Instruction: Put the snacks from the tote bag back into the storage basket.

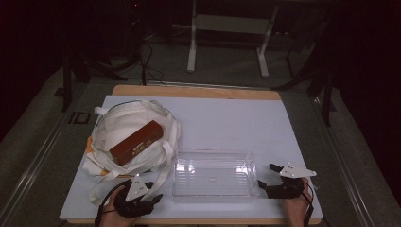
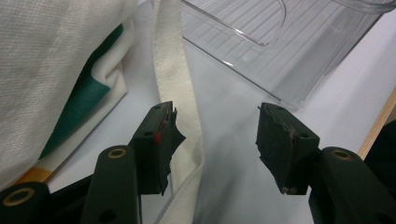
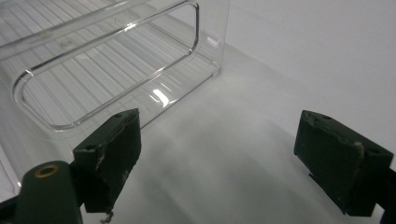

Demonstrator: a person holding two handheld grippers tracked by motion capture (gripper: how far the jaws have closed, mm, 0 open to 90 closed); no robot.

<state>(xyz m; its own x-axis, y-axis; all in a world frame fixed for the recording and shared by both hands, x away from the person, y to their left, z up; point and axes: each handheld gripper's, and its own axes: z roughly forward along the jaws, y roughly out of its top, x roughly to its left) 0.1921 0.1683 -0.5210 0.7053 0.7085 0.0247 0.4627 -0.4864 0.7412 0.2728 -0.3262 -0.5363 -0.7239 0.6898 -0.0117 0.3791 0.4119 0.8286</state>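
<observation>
A white cloth tote bag (image 1: 124, 122) lies open at the table's left, with a long brown box (image 1: 137, 142) resting inside it. An empty clear plastic bin (image 1: 215, 152) stands at the front middle. My left gripper (image 1: 157, 198) sits at the front edge below the bag, pointing right. In the left gripper view its jaws (image 2: 215, 119) stand apart, and the bag's strap (image 2: 173, 70) runs along the left jaw without being pinched. My right gripper (image 1: 265, 176) rests just right of the bin, open wide (image 3: 219, 128) over bare sheet, beside the bin's corner (image 3: 205, 56).
A white sheet (image 1: 227, 118) covers the wooden tabletop (image 1: 189, 91). The bag's cloth (image 2: 46, 56), with a green patch, bunches left of my left jaws, and the bin (image 2: 280, 46) stands ahead of them. A metal stand (image 1: 227, 28) is on the floor beyond the table.
</observation>
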